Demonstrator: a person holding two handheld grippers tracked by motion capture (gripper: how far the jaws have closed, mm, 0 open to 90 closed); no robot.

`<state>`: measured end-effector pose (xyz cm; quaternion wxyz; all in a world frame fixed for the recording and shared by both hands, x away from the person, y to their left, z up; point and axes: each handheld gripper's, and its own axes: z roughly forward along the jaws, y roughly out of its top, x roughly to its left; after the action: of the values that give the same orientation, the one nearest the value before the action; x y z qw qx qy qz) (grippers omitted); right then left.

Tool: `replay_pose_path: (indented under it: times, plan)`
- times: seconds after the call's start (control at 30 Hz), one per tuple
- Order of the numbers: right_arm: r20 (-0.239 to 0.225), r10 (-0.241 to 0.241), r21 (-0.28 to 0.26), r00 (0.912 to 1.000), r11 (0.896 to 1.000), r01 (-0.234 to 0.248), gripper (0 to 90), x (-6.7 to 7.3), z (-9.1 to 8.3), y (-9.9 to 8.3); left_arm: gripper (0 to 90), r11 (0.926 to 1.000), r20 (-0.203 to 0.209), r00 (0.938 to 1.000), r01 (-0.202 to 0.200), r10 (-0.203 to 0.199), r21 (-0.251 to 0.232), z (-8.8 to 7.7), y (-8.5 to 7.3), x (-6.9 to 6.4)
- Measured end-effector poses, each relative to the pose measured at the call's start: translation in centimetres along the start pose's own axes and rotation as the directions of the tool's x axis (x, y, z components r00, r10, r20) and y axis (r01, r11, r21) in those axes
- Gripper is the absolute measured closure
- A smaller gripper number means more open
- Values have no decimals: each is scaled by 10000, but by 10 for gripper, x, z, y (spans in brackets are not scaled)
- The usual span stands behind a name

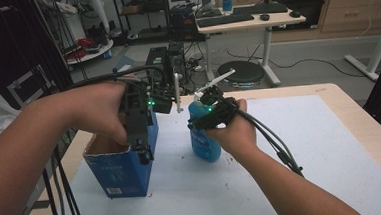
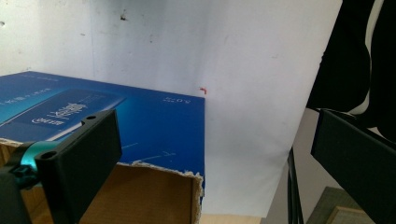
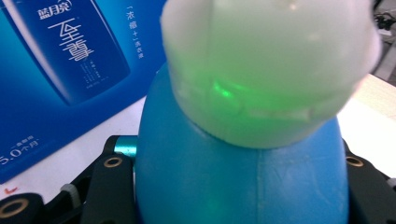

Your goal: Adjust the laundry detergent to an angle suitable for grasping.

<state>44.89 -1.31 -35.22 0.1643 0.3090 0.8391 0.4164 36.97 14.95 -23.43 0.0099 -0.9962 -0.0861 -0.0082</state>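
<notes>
High view: a blue bottle (image 1: 204, 139) with a pale cap stands upright on a white sheet (image 1: 301, 146) near the middle of the frame, and the right gripper (image 1: 210, 117) is closed around its upper body, with the person's right hand (image 1: 236, 130) wrapped behind it. In the right gripper view the bottle (image 3: 243, 182) sits squeezed between the two black jaws, which press against its sides at the bottom left and bottom right of the frame, and the whitish cap (image 3: 271, 70) takes up the upper centre with a green glow on it. Behind it, at the left of that view, is the printed blue face of a box (image 3: 60, 79). In the high view this blue cardboard box (image 1: 122, 172) stands open-topped at the lower left of centre, just beside the bottle but apart from it. The left gripper (image 1: 142, 153) hangs over the box's right edge, held by the left hand (image 1: 98, 113). In the left gripper view its jaws are spread wide apart, holding nothing, with the box's torn top rim (image 2: 163, 165) and brown inside below them. The sheet covers a pale wooden table (image 1: 359, 112). Farther back, at the top of the high view, stand a desk (image 1: 246, 21) with keyboards and a black round stool (image 1: 240, 73) on a grey floor.
</notes>
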Motion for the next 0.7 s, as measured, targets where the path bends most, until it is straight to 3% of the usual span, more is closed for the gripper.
replay_pose_path:
  times: [0.37,0.53,0.7]
  plan:
    - [-46,7,-47,10000,10000,-7,436,-1,-2,-1,17,10000,1,10000,70,-70,39,0,0,0]
    - [209,-252,-156,9995,9996,256,436,3,-5,-1,17,10000,8,10000,77,-77,53,1,1,0]
    - [99,-114,-322,9999,9994,117,436,-2,-14,1,17,10000,-2,10000,29,-29,56,0,4,0]
